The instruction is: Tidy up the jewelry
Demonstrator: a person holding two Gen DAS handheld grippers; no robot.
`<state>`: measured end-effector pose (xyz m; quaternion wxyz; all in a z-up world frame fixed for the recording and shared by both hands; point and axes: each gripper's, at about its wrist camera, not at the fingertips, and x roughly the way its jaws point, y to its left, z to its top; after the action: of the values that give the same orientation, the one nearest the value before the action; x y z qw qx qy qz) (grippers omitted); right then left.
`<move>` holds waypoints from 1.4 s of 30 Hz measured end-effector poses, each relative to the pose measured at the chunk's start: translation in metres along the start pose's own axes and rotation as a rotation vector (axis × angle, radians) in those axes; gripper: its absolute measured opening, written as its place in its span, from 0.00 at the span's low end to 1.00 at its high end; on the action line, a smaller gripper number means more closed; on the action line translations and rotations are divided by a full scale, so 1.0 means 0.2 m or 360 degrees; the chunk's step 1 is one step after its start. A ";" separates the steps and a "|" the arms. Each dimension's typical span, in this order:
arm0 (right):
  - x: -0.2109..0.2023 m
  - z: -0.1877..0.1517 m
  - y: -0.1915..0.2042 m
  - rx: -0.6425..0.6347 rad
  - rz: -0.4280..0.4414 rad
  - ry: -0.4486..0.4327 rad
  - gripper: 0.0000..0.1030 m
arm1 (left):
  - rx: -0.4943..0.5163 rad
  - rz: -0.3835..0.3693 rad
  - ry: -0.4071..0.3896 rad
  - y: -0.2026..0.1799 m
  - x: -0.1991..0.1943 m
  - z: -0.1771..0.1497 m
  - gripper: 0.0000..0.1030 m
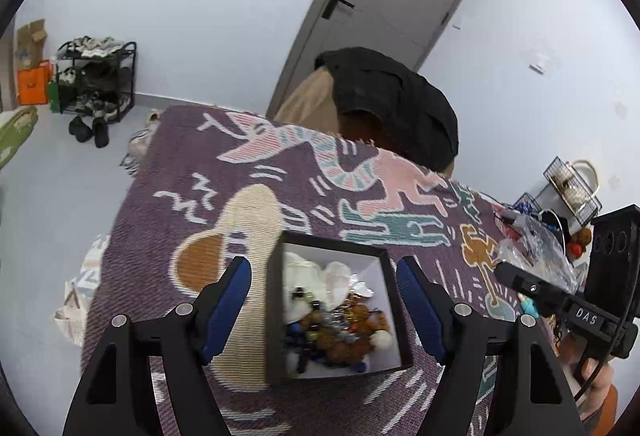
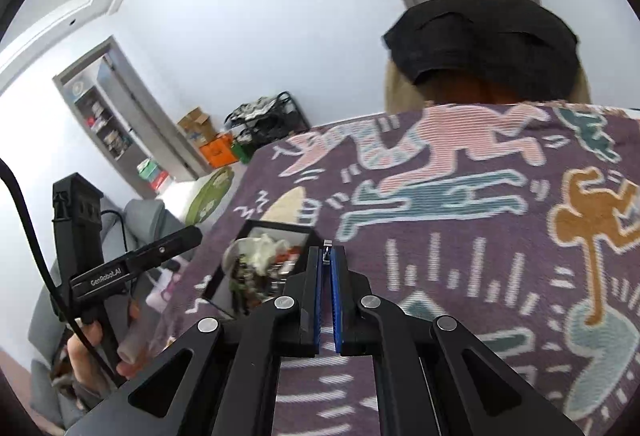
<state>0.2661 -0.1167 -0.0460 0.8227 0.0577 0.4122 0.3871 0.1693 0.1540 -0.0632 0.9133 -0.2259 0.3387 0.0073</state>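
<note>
Box (image 1: 276,316): black, open, white inside, heaped with mixed beads and trinkets.
Left gripper (image 1: 324,300): jaws apart, straddling box.
Right gripper (image 2: 328,260): jaws together, pinching a small metal piece.

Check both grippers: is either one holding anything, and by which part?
The left gripper is open, its fingers on either side of the black box without touching it. The right gripper is shut, with only a tiny metal bit showing at its tips; what it is cannot be told.
</note>
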 end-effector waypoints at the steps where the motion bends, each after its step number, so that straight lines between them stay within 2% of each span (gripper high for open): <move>1: 0.04 0.00 0.04 -0.0014 0.0009 0.0015 0.05 | -0.0008 0.0002 -0.0004 0.02 -0.01 0.00 0.74; 12: 0.29 0.02 0.27 -0.0098 0.0084 0.0163 0.06 | -0.0069 0.0017 -0.0034 0.12 -0.06 0.01 0.74; 14: 0.33 0.03 0.27 -0.0074 0.0093 0.0216 0.18 | -0.0072 0.0017 -0.0032 0.13 -0.06 0.00 0.74; 15: 0.34 0.03 0.27 -0.0064 0.0088 0.0223 0.33 | -0.0071 0.0018 -0.0030 0.13 -0.06 0.00 0.74; 16: 0.34 0.03 0.26 -0.0061 0.0076 0.0204 0.42 | -0.0068 0.0020 -0.0028 0.13 -0.06 0.00 0.74; 21: 0.31 0.01 0.24 -0.0047 0.0072 0.0180 0.42 | -0.0072 0.0019 -0.0015 0.12 -0.04 -0.01 0.74; 27: 0.21 -0.02 0.21 -0.0049 0.0005 0.0157 0.43 | -0.0031 0.0010 -0.0011 0.06 -0.04 -0.02 0.74; 30: 0.15 -0.03 0.18 -0.0031 -0.0048 0.0127 0.57 | 0.0006 -0.0001 -0.0021 0.02 -0.05 -0.03 0.74; 35: 0.04 -0.05 0.12 0.0006 -0.0113 0.0065 0.57 | 0.0075 -0.0021 -0.0045 -0.07 -0.09 -0.02 0.74; 38: -0.04 -0.08 0.08 0.0034 -0.0161 0.0027 0.58 | 0.0104 -0.0053 -0.0037 -0.13 -0.11 -0.03 0.78; 42: -0.16 -0.13 -0.01 0.0129 -0.0240 -0.0046 0.73 | 0.0160 -0.0075 -0.0056 -0.23 -0.13 -0.06 0.88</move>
<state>0.2358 -0.1456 -0.0432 0.8523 0.0653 0.4189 0.3064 0.1496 0.1120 -0.0358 0.9293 -0.1875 0.3171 -0.0271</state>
